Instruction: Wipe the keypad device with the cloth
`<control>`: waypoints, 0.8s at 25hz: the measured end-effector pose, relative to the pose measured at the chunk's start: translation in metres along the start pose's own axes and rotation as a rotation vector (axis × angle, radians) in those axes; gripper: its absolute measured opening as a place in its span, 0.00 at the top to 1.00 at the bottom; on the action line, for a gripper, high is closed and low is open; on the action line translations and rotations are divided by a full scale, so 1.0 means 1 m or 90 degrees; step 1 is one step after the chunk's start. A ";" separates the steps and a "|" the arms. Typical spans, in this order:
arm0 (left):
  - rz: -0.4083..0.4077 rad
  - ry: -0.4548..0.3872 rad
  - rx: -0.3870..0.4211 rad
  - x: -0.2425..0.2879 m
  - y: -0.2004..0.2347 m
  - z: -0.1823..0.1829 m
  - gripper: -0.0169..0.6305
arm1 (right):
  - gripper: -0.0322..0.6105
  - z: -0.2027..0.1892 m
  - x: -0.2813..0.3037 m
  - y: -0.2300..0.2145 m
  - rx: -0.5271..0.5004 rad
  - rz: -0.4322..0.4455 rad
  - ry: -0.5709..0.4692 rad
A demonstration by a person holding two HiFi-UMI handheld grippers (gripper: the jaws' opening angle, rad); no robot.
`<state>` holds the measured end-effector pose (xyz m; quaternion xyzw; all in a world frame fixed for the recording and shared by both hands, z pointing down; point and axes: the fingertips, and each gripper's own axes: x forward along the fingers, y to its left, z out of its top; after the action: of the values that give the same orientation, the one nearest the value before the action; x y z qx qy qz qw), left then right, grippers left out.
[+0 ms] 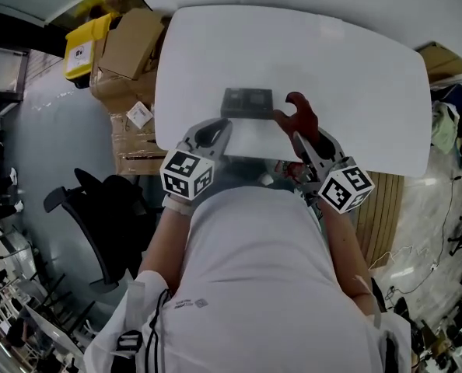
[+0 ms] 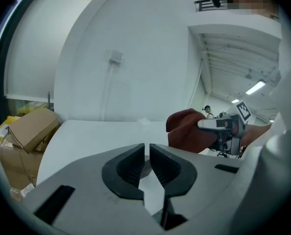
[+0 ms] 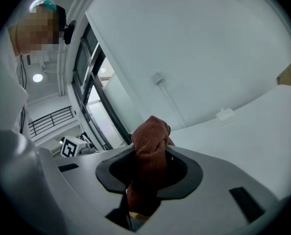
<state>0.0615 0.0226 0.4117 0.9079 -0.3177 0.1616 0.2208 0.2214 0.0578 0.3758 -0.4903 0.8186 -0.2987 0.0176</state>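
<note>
The white table (image 1: pixel 355 76) takes up most of the scene, and its top is bare apart from the task's own things, so nothing on it blocks a wipe. Off its left edge, well apart from the work, stand a black chair (image 1: pixel 99 208), stacked cardboard boxes (image 1: pixel 130 45) and a yellow bin (image 1: pixel 87 45). None of these looks likely to get in the way. The keypad device (image 1: pixel 247 102) lies flat on the table near the person's edge, just beyond both grippers. It is a low grey slab that looks rigid and fairly light, so a firm stroke would probably push it across the smooth top. It is best steadied from its near edge or a side, not from the keyed face. The cloth (image 1: pixel 299 113) is a rust-red knitted rag, soft and limp. It is bunched and sticks up past the jaws, just to the right of the device and seemingly above the table. It will fold and drag rather than push, so the loose end should be laid onto the device and drawn across it. The right gripper (image 3: pixel 148 160) is clamped on the cloth, which fills the space between its pads. The left gripper (image 2: pixel 147 155) has its jaws drawn almost together with nothing between them, and it sits at the device's near left, free to brace it.
</note>
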 end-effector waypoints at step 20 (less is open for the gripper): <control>-0.183 0.143 0.072 0.071 0.049 -0.051 0.76 | 0.79 -0.060 0.104 -0.041 -0.022 -0.048 0.270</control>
<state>0.0744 -0.0216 0.5007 0.9309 -0.1487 0.2467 0.2244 0.1805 -0.0118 0.4732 -0.4469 0.7902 -0.3813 -0.1745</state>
